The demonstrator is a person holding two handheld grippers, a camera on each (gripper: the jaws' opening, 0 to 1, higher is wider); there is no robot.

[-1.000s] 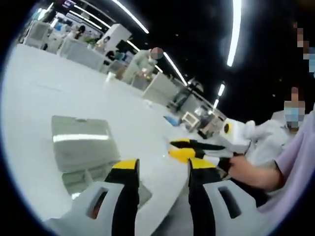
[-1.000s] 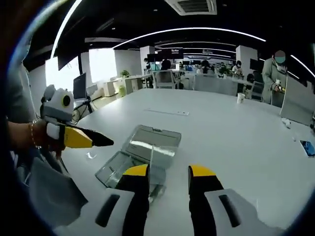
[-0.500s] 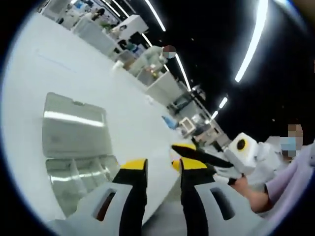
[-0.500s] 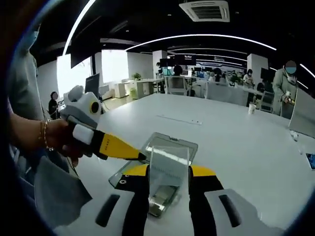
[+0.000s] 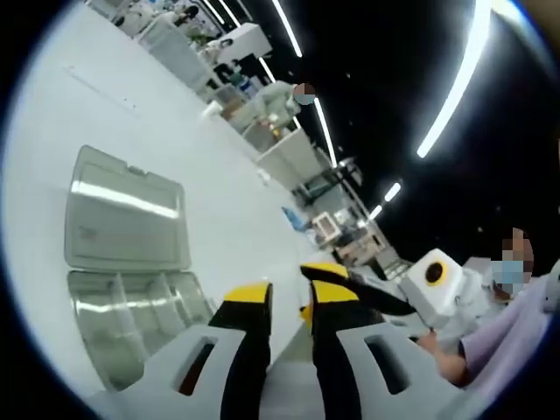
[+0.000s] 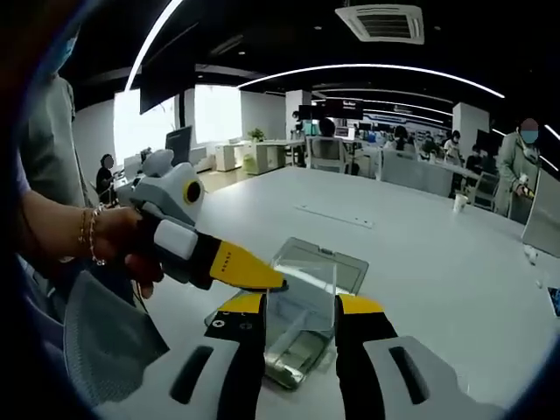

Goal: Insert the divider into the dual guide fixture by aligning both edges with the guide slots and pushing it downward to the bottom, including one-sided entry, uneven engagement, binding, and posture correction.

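Observation:
A clear plastic divider (image 6: 302, 289) stands upright between the yellow tips of my right gripper (image 6: 302, 306), which is shut on it by its side edges. It hangs just above the clear guide box (image 6: 293, 357), whose lid (image 6: 346, 262) lies open behind. My left gripper (image 6: 278, 283) reaches in from the left, its tip at the divider's upper left edge. In the left gripper view, my left gripper (image 5: 289, 296) shows a narrow gap between its jaws. The box base (image 5: 131, 319), with several slotted compartments, lies to the left under its lid (image 5: 127, 210). My right gripper (image 5: 319, 271) is just beyond the tips.
The box rests near the edge of a large white table (image 6: 420, 254). A hand with a bracelet (image 6: 105, 249) holds the left gripper. A small cup (image 6: 460, 202) stands at the far right. Desks and several people fill the background.
The left jaws have narrowed from wide apart to a small gap. The left gripper has moved in to the divider's left edge. The divider now stands face-on in the right gripper above the box.

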